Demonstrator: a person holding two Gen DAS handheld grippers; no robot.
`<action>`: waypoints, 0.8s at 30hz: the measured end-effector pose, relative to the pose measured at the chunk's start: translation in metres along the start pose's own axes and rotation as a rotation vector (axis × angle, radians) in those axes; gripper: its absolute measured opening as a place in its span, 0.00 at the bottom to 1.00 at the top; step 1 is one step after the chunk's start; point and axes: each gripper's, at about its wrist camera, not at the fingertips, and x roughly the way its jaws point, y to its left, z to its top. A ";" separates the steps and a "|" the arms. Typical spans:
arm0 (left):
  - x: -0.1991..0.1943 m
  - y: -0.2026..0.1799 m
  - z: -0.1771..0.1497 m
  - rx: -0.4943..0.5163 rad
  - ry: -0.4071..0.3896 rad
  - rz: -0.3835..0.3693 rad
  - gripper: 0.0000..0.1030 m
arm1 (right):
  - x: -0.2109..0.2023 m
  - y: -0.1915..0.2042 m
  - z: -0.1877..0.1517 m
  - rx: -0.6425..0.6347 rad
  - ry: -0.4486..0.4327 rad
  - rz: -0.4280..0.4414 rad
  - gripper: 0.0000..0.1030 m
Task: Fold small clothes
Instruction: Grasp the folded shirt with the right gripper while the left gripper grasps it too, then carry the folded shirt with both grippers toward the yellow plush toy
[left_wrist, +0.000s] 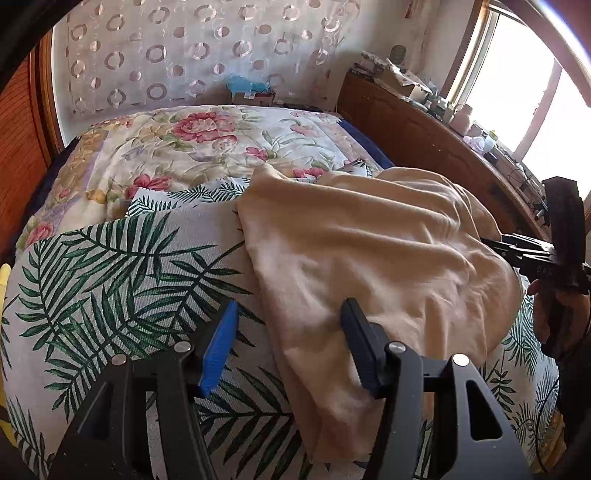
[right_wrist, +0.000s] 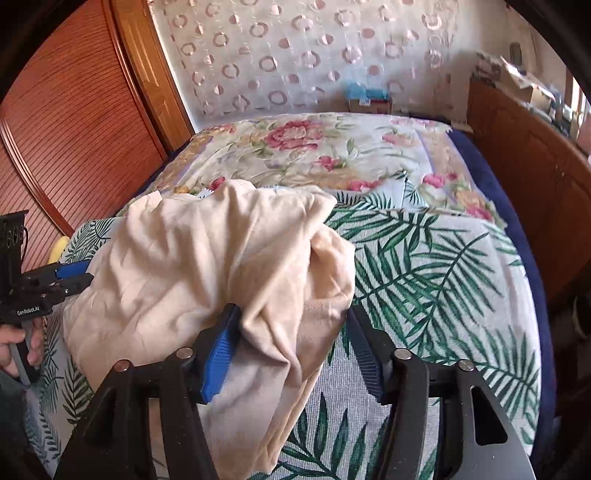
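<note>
A crumpled beige cotton garment (right_wrist: 207, 266) lies bunched and creased mid-frame on the palm-leaf printed cloth (right_wrist: 436, 266). The right gripper (right_wrist: 291, 332) has its fingers spread around a fold; the left gripper (left_wrist: 288, 325) is spread too, straddling the garment's edge.

A bed (right_wrist: 480, 280) wears a palm-leaf spread, with a floral quilt (right_wrist: 314, 147) beyond it. The far wall hangs a pale curtain (right_wrist: 295, 55) patterned with rings. A slatted wooden door (right_wrist: 74, 129) stands on one side, a cluttered wooden dresser (left_wrist: 424, 136) on the other, beneath a bright window (left_wrist: 517, 92) pouring in daylight.
</note>
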 end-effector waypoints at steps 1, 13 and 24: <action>0.000 0.000 0.000 0.001 0.000 -0.001 0.57 | 0.002 -0.001 0.001 0.008 0.005 0.013 0.63; 0.001 -0.020 -0.001 0.053 0.020 -0.122 0.11 | 0.008 0.020 -0.001 -0.122 0.010 0.117 0.23; -0.124 0.001 -0.001 0.000 -0.275 -0.067 0.10 | -0.035 0.094 0.057 -0.396 -0.176 0.161 0.18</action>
